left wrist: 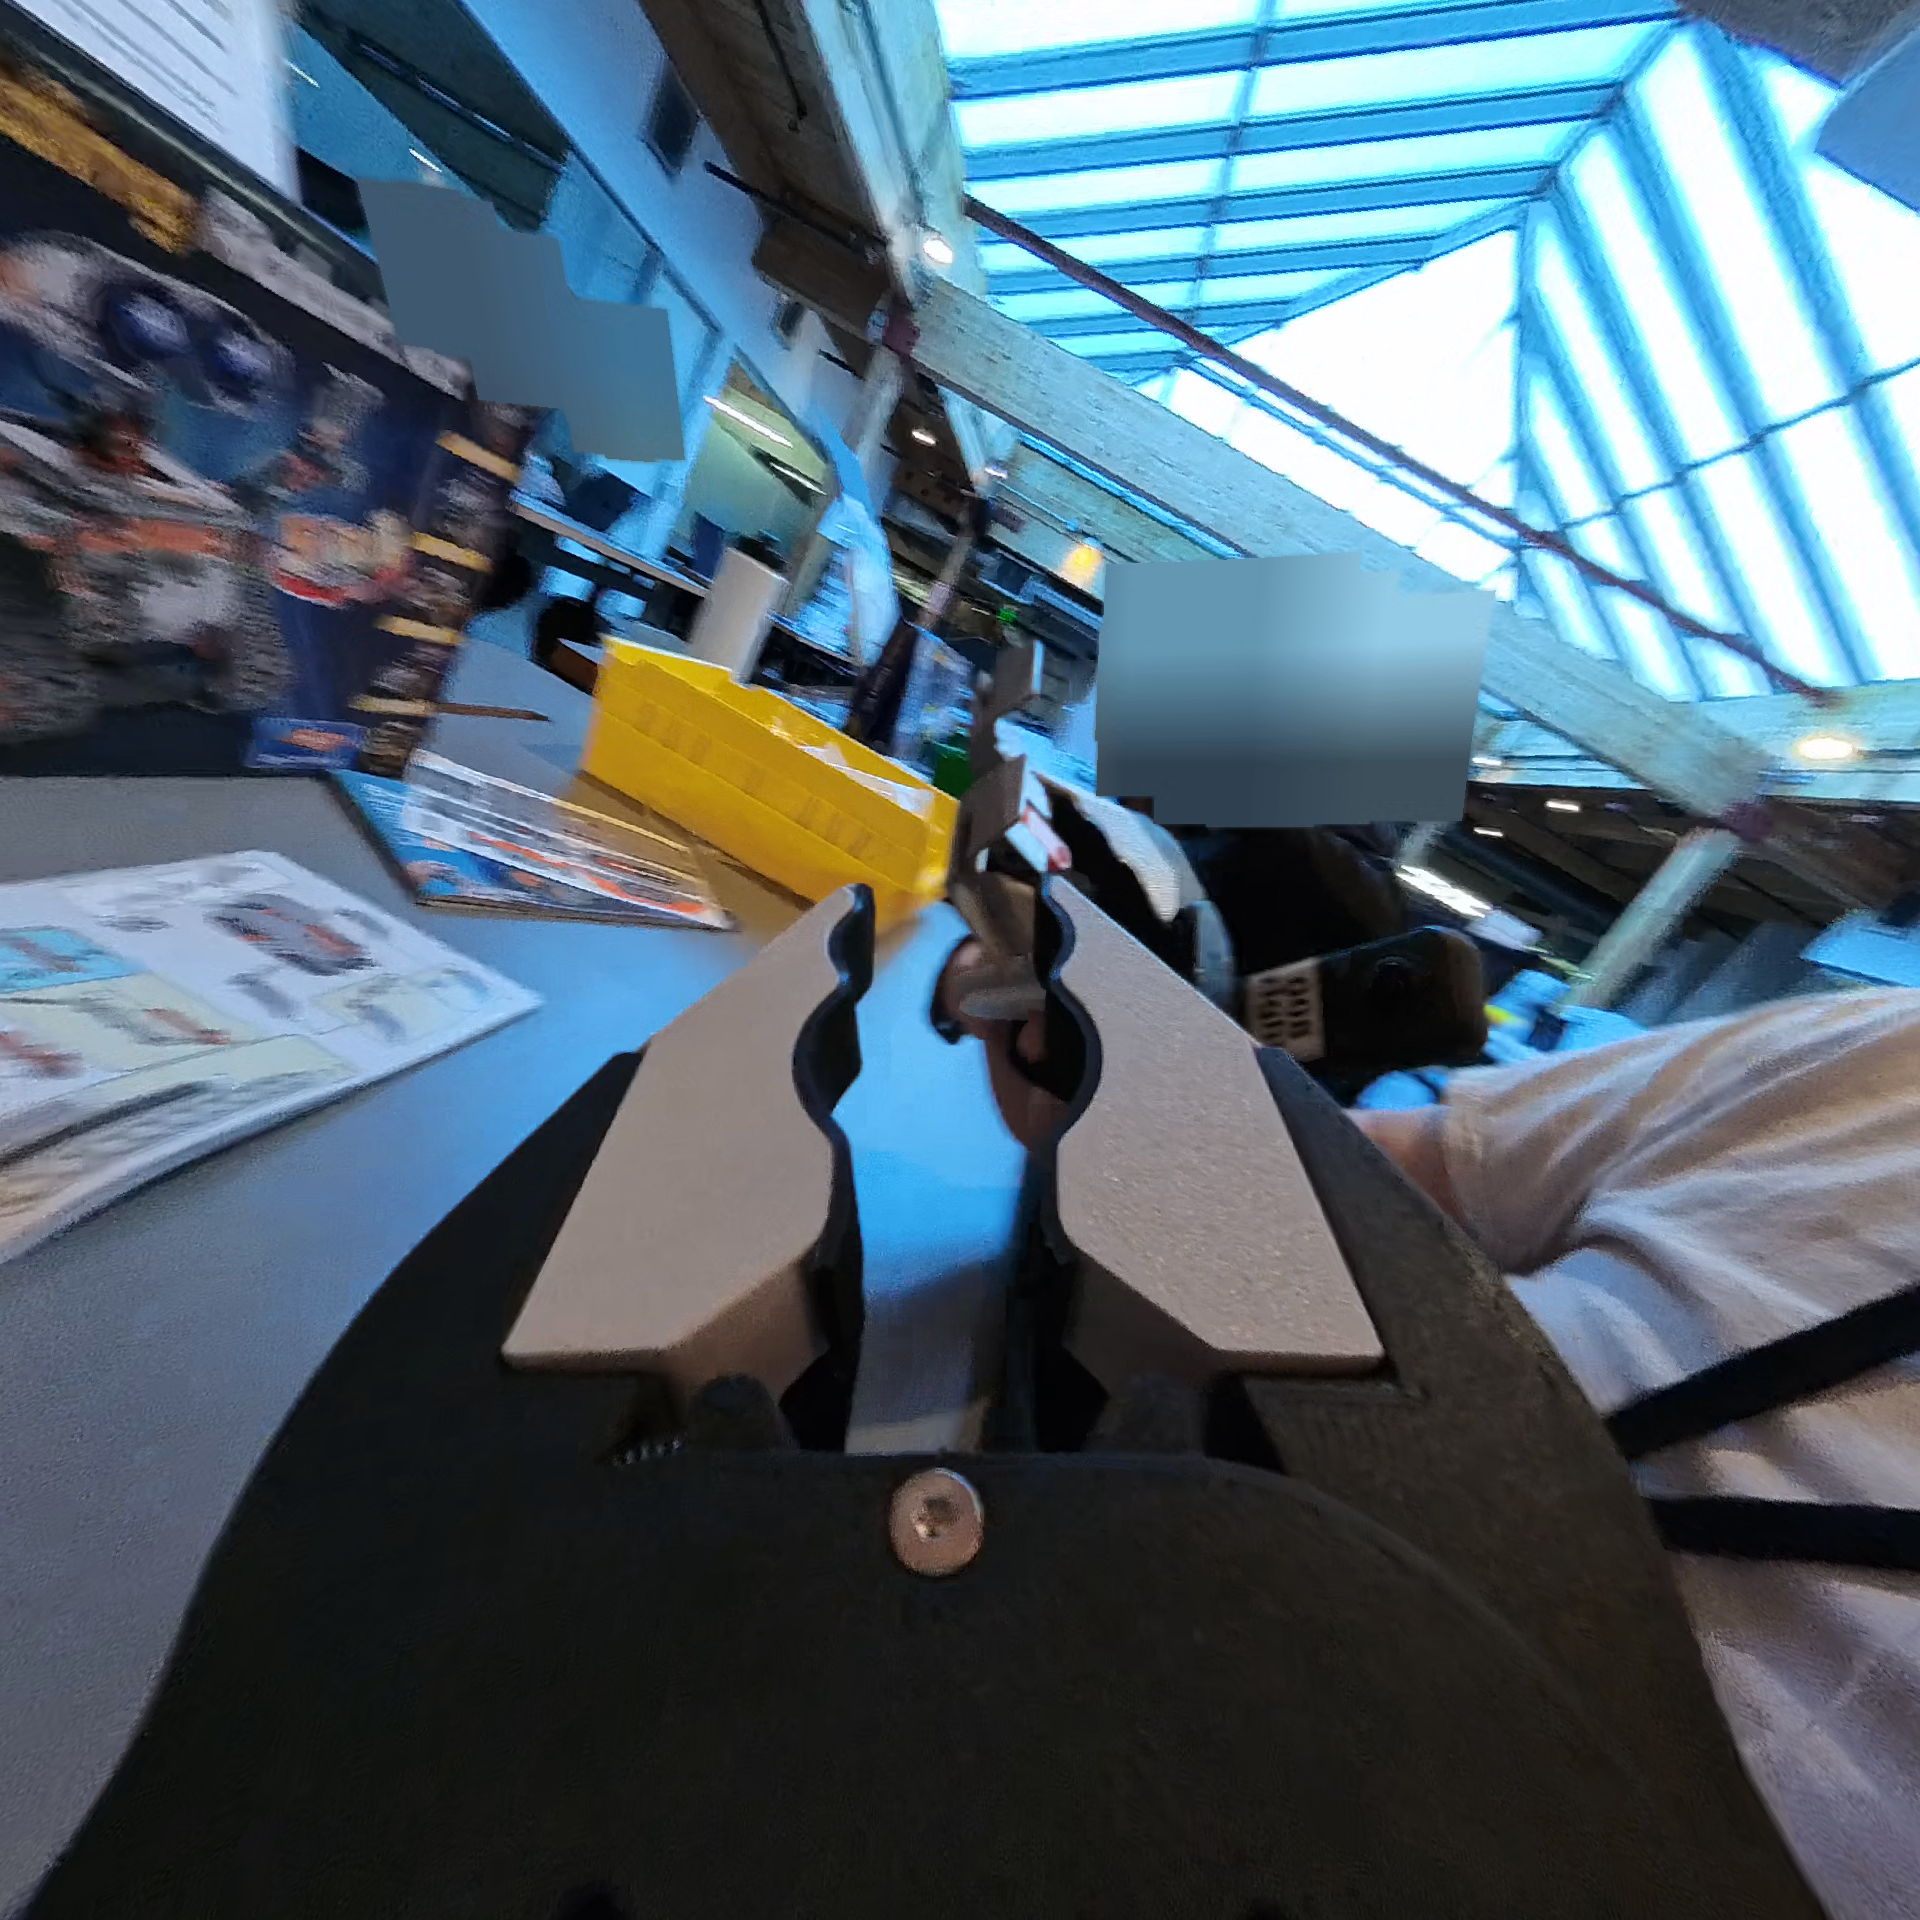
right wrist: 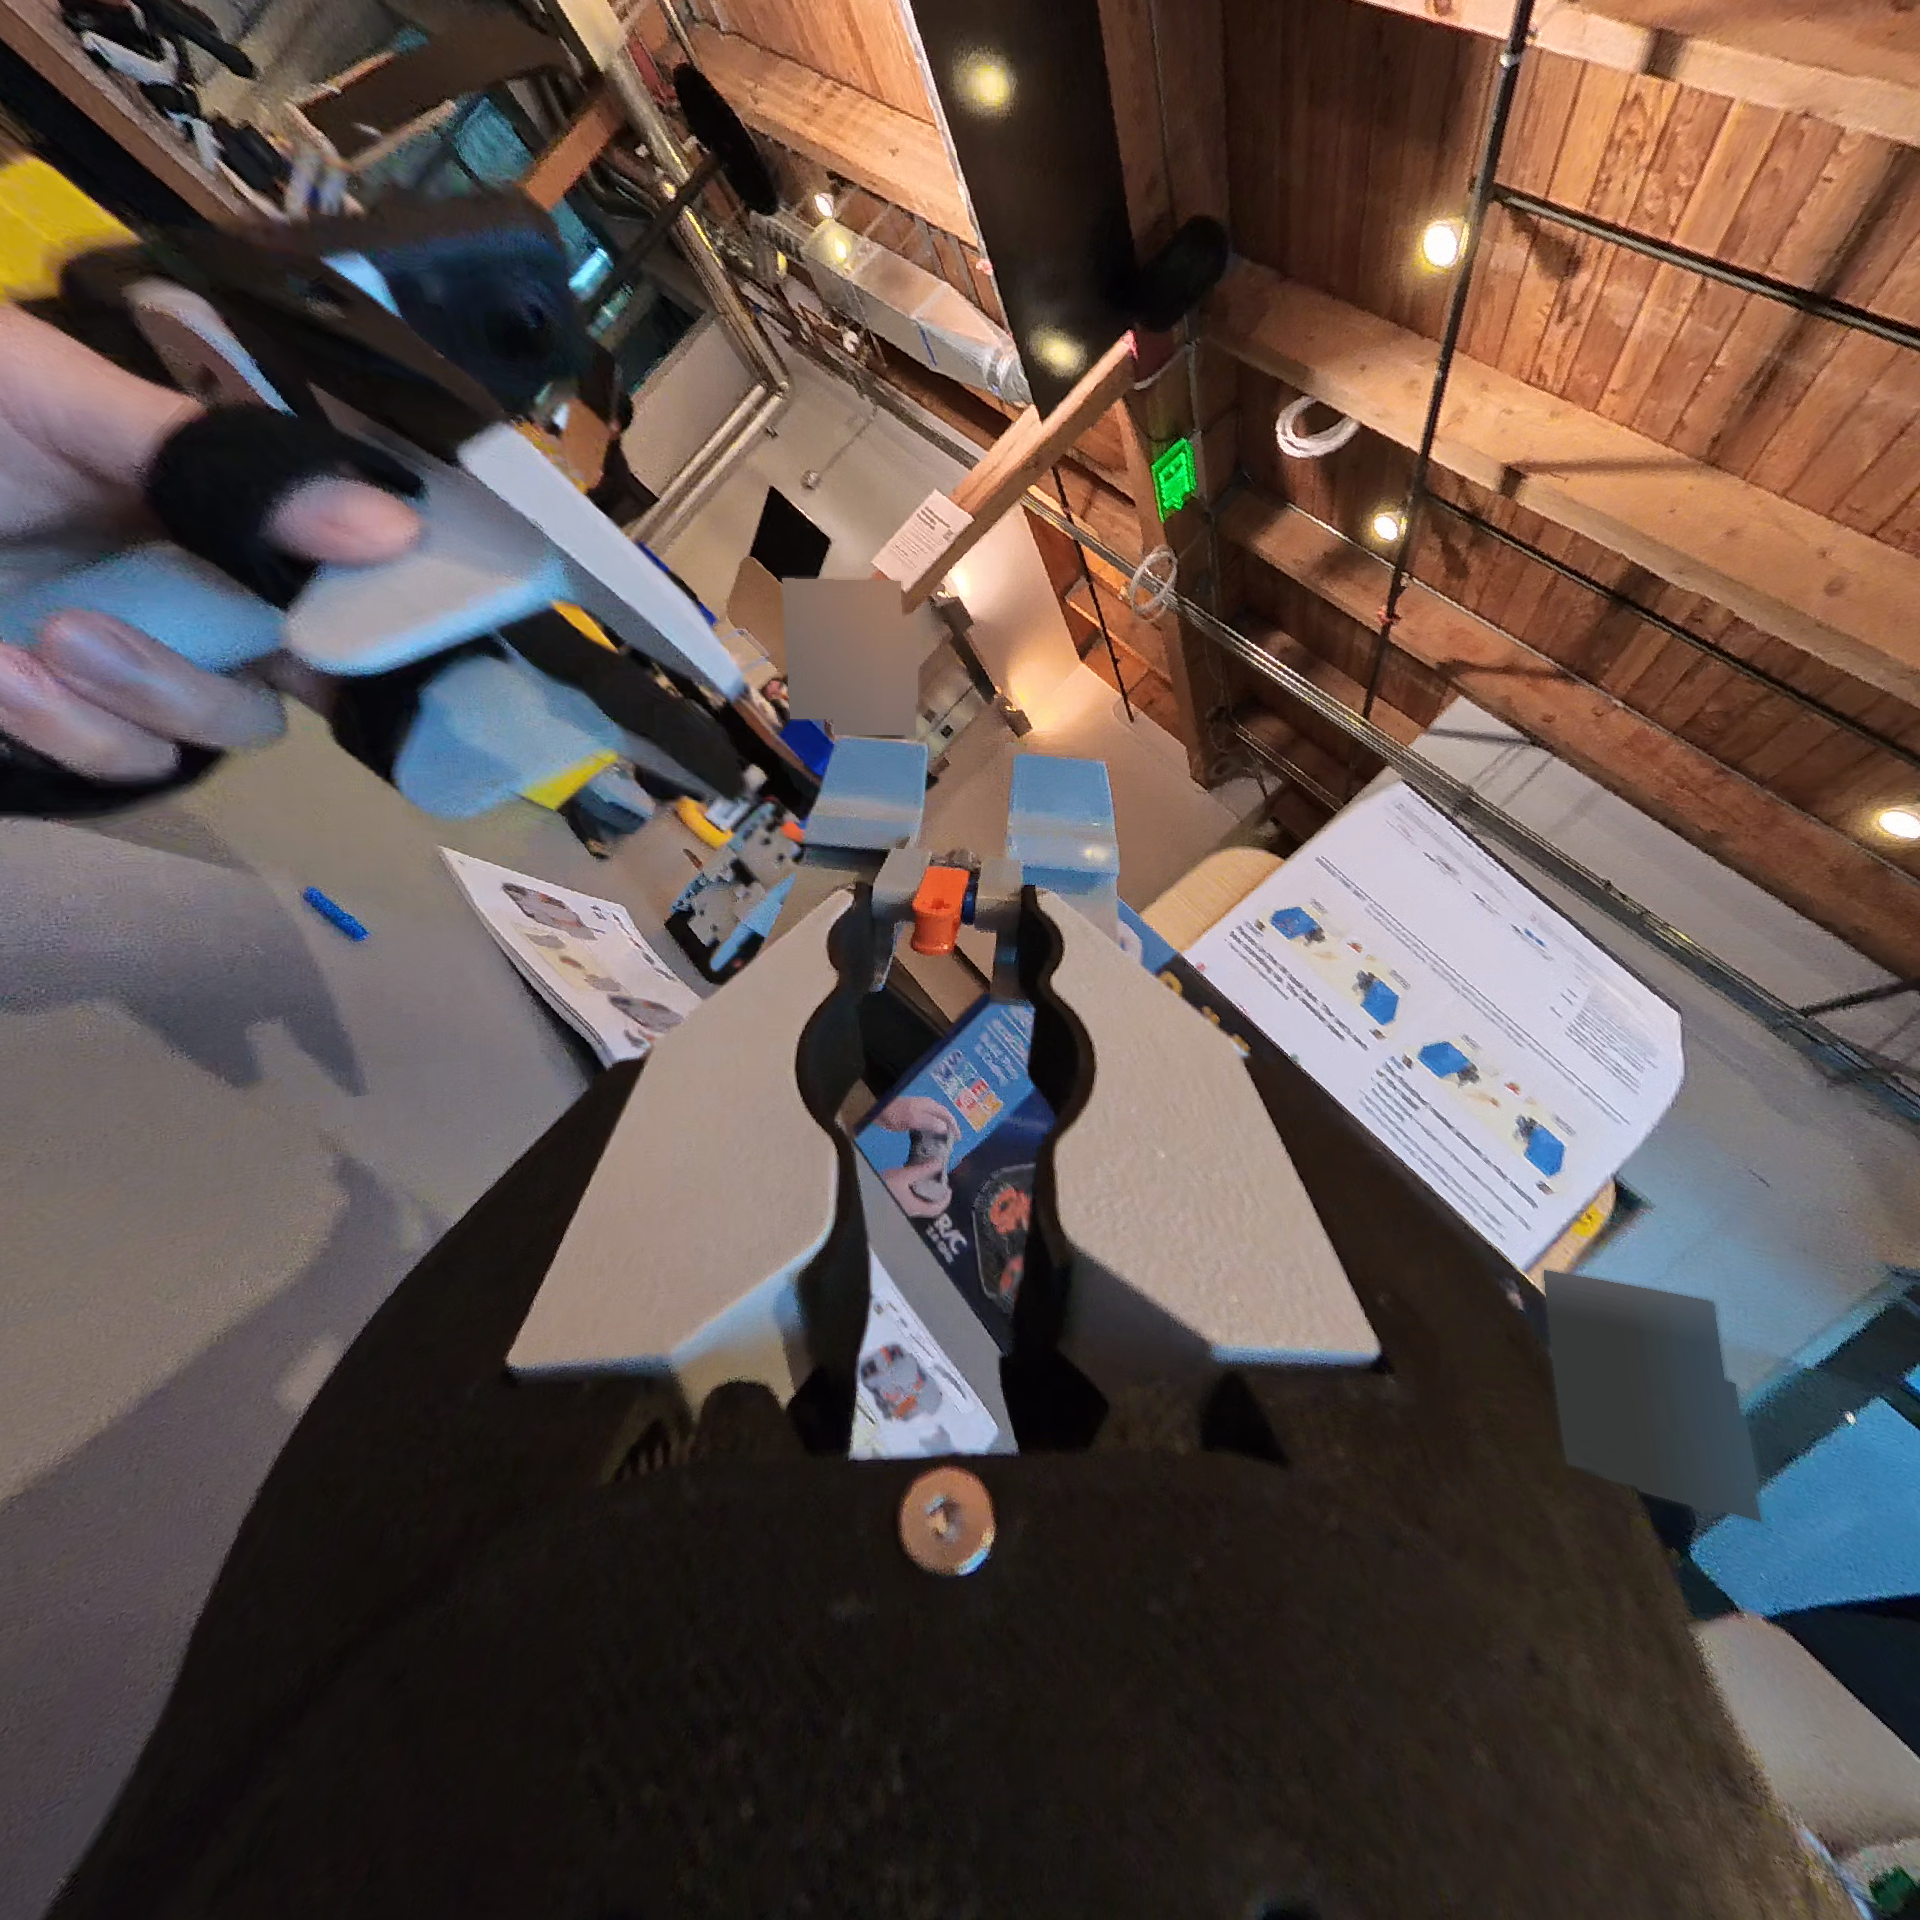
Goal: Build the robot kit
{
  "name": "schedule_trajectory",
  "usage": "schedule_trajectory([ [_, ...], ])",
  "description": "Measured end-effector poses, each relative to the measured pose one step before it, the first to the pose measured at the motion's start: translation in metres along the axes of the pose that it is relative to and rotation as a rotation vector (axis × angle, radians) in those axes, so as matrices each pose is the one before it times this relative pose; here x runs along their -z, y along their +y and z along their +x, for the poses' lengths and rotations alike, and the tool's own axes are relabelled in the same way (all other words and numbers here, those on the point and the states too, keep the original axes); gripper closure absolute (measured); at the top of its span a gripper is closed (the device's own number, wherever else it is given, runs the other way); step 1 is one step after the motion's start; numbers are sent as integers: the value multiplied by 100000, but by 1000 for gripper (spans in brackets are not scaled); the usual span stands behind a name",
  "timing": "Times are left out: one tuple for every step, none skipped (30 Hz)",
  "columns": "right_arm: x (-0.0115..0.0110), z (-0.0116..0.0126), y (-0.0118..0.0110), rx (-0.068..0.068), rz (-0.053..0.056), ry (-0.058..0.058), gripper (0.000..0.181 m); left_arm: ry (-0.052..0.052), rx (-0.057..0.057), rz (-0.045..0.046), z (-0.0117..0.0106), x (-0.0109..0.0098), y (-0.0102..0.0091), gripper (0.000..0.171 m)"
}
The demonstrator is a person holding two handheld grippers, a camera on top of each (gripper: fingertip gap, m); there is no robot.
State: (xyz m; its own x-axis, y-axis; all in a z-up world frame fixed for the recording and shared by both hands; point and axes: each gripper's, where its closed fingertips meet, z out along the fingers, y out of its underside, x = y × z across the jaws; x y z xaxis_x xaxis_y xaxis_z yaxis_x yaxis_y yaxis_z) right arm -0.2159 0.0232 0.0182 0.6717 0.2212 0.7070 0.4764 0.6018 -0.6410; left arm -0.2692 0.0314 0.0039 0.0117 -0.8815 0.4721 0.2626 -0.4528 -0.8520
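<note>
The right gripper (right wrist: 943,914) is raised above the grey worktop (right wrist: 208,1195), its fingers clenched on a small grey toy-brick assembly (right wrist: 961,831) with an orange connector (right wrist: 938,906) at its middle and two pale blue-grey blocks standing up from the tips. In the left wrist view the same assembly (left wrist: 992,821) shows edge-on just beyond the left gripper (left wrist: 956,914), whose fingers stand a little apart with nothing between them; whether the right fingertip touches the piece I cannot tell. The other gripper (right wrist: 540,613) and the bare-fingered, black-gloved hand (right wrist: 156,582) holding it blur across the upper left of the right wrist view. On the worktop lie an open instruction booklet (left wrist: 208,997), a second booklet (left wrist: 551,852) against a stack of yellow trays (left wrist: 769,790), and a tall picture-printed box (left wrist: 208,499) standing behind. A small blue brick (right wrist: 335,914) lies alone on the worktop, and a partly built grey model (right wrist: 727,904) sits beyond a booklet.
</note>
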Motion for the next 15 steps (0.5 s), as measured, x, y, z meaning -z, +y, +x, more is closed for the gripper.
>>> schedule_trajectory([
  [133, 634, 540, -706, -1754, 1756, 156, -8602, -4488, 3213, -1033, 1174, -888, 142],
  [69, 576, 518, -919, -1690, 1432, 155, -10771, -4955, 3621, -1390, 1294, -971, 140],
  [40, 566, 451, -1347, -1250, 1531, 156, -11389, -5006, 2964, -1606, 1302, -876, 138],
  [7, 526, 378, -1862, -955, 1352, 156, -10629, -4328, 2217, -1623, 1189, -744, 137],
  [-34, 410, 340, -2309, -875, 811, 156, -9514, -3210, 1596, -1572, 1011, -588, 138],
  [-58, 301, 341, -2407, -945, 441, 155, -7434, -2093, 1195, -1357, 793, -456, 138],
  [-90, 226, 361, -2107, -1053, 289, 156, -4866, -787, 1170, -1012, 566, -397, 139],
  [-119, 115, 372, -1615, -1228, -130, 155, -2650, 445, 1186, -703, 374, -392, 139],
  [-162, 11, 408, -1042, -1464, -480, 155, -874, 1078, 1023, -421, 204, -378, 139],
  [-184, -38, 409, -653, -1499, -496, 155, -258, 1447, 435, -327, 53, -255, 139],
  [-192, -113, 359, -677, -1165, -869, 155, -146, 1622, -368, -280, -52, -110, 139],
  [-194, -167, 287, -866, -831, -1167, 155, 310, 1447, -913, -169, -119, 20, 139],
  [-185, -194, 267, -985, -889, -1227, 155, 493, 1126, -970, -62, -118, 104, 139],
  [-178, -210, 270, -911, -1020, -1276, 156, 51, 751, -819, -49, -103, 192, 140],
  [-163, -214, 244, -769, -1009, -1238, 155, -353, 364, -873, -28, -119, 307, 141],
])
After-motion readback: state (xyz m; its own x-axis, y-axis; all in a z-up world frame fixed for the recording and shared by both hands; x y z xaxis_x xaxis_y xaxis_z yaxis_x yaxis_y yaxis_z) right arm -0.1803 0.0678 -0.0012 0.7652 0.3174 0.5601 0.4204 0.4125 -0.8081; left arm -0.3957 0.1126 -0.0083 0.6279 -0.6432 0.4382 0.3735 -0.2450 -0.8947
